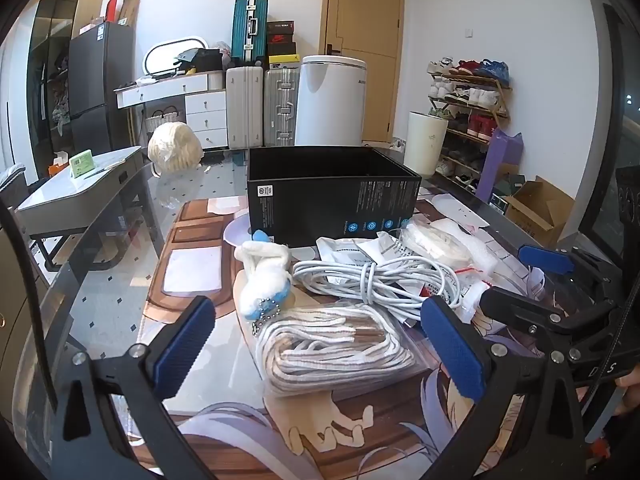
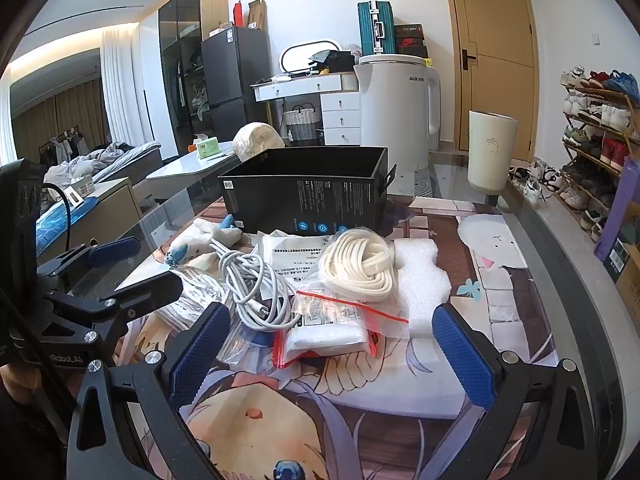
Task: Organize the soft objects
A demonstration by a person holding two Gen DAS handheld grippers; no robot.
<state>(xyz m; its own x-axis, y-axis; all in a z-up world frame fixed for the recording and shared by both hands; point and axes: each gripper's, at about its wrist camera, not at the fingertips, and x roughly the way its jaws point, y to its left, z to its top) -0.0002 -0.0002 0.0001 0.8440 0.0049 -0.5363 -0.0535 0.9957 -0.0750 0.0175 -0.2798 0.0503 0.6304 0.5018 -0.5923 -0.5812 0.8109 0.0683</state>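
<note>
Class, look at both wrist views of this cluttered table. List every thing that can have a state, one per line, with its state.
Left gripper: open, holding nothing.
Right gripper: open, holding nothing.
Black box: upright, top open.
White cable: coiled, tied at the middle.
Bagged white laces: bundled, lying flat.
Cream laces: coiled, resting on the pile.
Red-zip bag: zipped shut, lying flat.
Plush toy: lying on its side.
</note>
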